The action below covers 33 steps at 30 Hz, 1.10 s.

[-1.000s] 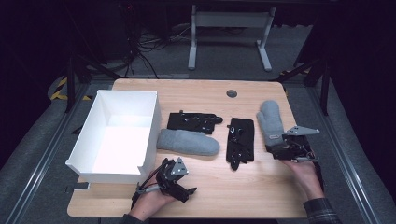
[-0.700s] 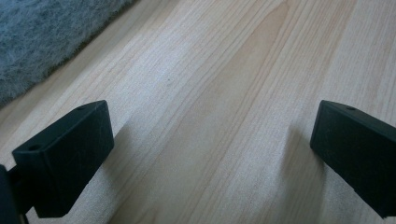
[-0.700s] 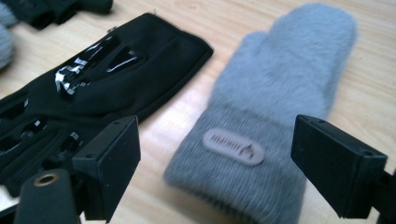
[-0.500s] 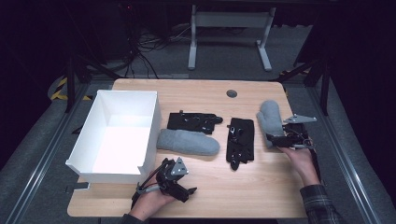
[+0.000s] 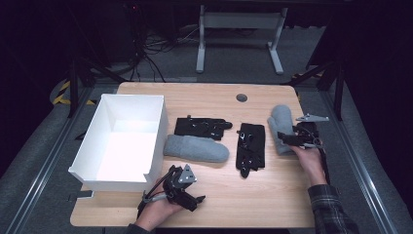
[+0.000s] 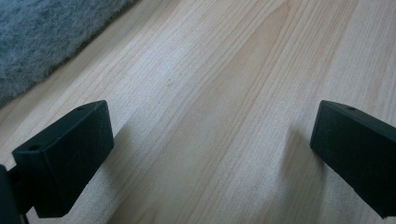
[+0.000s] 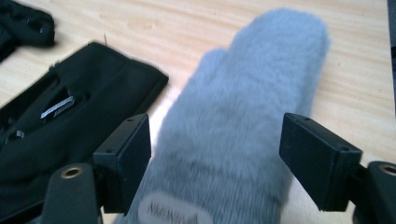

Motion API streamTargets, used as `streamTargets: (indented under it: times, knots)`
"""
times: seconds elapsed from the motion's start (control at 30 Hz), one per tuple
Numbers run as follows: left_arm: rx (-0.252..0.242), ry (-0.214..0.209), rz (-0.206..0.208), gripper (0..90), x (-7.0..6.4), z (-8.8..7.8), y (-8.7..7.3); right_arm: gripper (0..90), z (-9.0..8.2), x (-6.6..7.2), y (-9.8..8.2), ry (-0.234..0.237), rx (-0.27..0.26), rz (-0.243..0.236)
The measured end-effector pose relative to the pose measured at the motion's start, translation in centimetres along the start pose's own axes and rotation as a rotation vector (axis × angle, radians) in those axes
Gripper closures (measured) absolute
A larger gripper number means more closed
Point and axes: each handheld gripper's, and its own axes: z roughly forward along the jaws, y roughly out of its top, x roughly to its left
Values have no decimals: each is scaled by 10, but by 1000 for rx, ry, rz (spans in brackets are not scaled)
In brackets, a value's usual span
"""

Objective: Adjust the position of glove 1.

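A grey fluffy mitten (image 5: pixel 281 122) lies at the table's right side, its cuff toward the person. My right gripper (image 5: pixel 285 138) reaches over that cuff end. In the right gripper view the mitten (image 7: pixel 243 93) lies between the two jaws of the right gripper (image 7: pixel 215 154), which have just been closing and stand close beside its sides without visibly squeezing it. A second grey mitten (image 5: pixel 196 147) lies mid-table. My left gripper (image 5: pixel 195 200) rests near the front edge, open over bare wood (image 6: pixel 212 154), with that mitten's edge (image 6: pixel 37 37) beyond its jaws.
A white open box (image 5: pixel 158 131) stands at the left. Two black gloves lie in the middle, one (image 5: pixel 202 127) behind the second mitten and one (image 5: pixel 251 147) to its right, also seen left of the right jaws as a black glove (image 7: pixel 70 126). Bare tabletop (image 5: pixel 243 200) lies in front.
My right gripper has moved away from the person and leftward onto the right mitten's cuff end, and its jaws have narrowed around it. The left gripper has stayed put.
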Motion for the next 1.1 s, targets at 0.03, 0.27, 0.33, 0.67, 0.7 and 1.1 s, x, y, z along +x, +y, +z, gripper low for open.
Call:
streamTargets:
  times: [0.03,0.27,0.33,0.67,0.7,1.1]
  knots:
    - [0,1,0,0,0,0,0,282,2,0,1,-7,3,-2]
    - [-1,6,-2,1,0,0,0,394,18,-4,0,-8,34,16]
    - [3,7,-3,1,-1,-1,0,445,21,-5,-1,-2,47,21]
    - [3,12,-6,2,-1,-1,-1,799,22,-11,-5,19,64,26]
    - [3,12,-6,2,-1,-1,-1,817,21,-12,-5,24,58,24]
    - [0,13,-15,2,-2,-1,-1,854,-11,-13,1,96,-41,20]
